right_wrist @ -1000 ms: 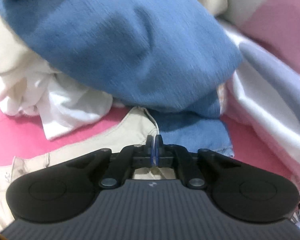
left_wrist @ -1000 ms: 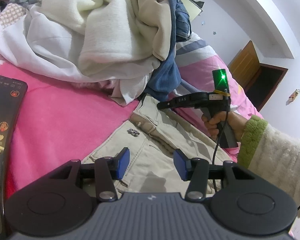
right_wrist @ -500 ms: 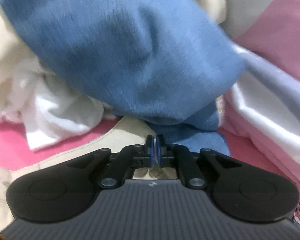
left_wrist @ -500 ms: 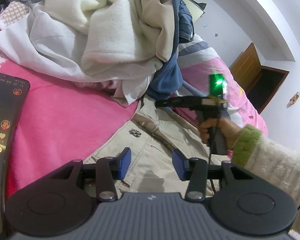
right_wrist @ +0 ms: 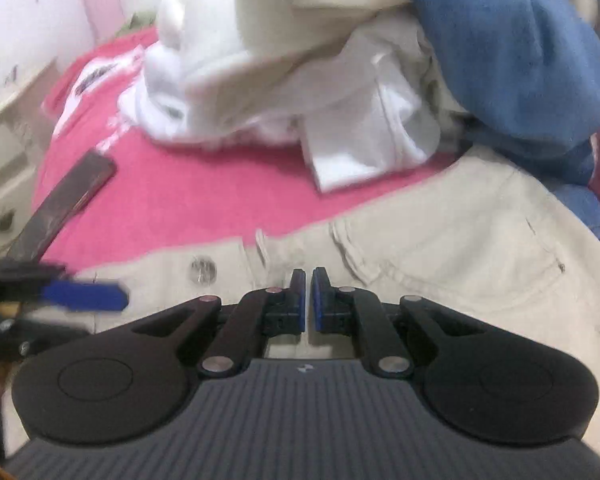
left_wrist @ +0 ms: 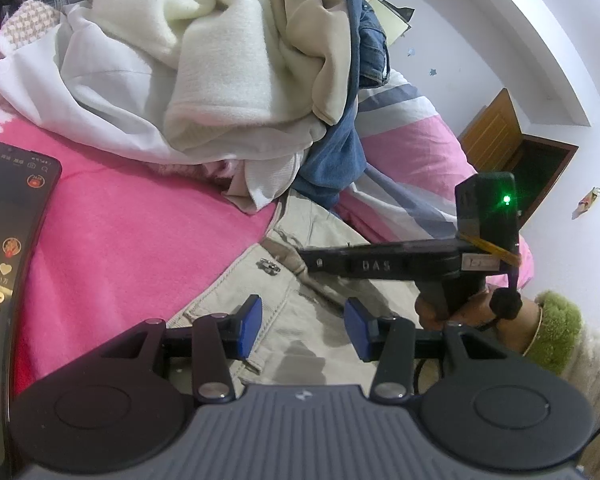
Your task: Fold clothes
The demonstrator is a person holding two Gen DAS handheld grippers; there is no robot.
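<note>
Beige trousers (left_wrist: 300, 320) lie flat on the pink bedspread (left_wrist: 140, 240), waistband end near the cameras, with the metal button (left_wrist: 269, 266) left of the fly. The unsorted clothes pile (left_wrist: 220, 80) sits at the far side, and a blue denim piece (left_wrist: 332, 160) from it hangs onto the far edge of the trousers.

The left gripper (left_wrist: 302, 330) hovers over the trousers with its jaws apart and nothing between them. The right gripper (right_wrist: 308, 300) is over the waistband with its pads nearly together and only a thin slit left. No cloth is pinched that I can see.

Risks:
- The denim overlaps the trousers, so a fold or pull from here likely drags the pile along or snags.
- The right jaws are too narrow to take the thick waistband and need opening first, else they just push the fabric and bunch it.
- A phone (left_wrist: 12, 280) lies on the bedspread at near left and could get swept off or buried.
- The two grippers are close together over the waistband, so they could collide.

Writing: "DAS" on the right gripper's side bar in the left view. The phone screen shows counts 586, 3559 and 1680. The rest is too small to read.
</note>
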